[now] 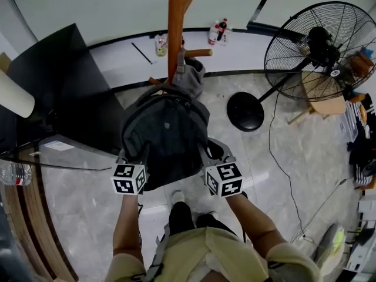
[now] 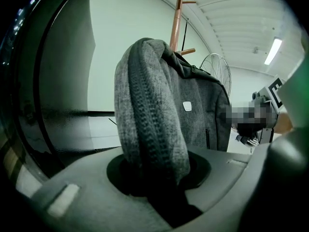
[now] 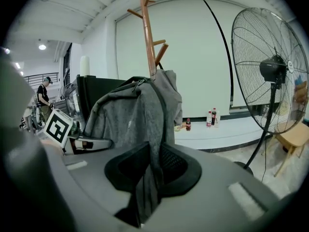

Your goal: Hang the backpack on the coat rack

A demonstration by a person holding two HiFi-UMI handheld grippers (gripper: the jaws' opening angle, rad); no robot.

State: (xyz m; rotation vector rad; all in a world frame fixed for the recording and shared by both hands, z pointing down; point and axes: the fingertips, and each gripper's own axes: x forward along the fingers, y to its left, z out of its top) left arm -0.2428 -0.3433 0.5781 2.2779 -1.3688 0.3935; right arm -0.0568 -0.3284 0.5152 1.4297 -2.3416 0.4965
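Note:
A dark grey backpack [image 1: 164,137] is held up between both grippers in front of a wooden coat rack [image 1: 176,22], its top loop close to the pole. My left gripper [image 1: 126,158] is shut on the backpack's left zippered edge [image 2: 159,129]. My right gripper [image 1: 215,157] is shut on a fold of fabric at its right side [image 3: 150,144]. In the right gripper view the rack's pole and pegs [image 3: 147,33] rise just behind the backpack [image 3: 125,115]. A grey cloth item [image 1: 191,75] hangs on a low peg of the rack.
A large standing fan [image 1: 320,46] with a round black base [image 1: 245,111] stands to the right, its cable trailing over the floor. A wooden stool [image 1: 326,107] is beside it. Bottles [image 1: 217,31] stand on the ledge behind. A black panel [image 1: 64,93] is at the left.

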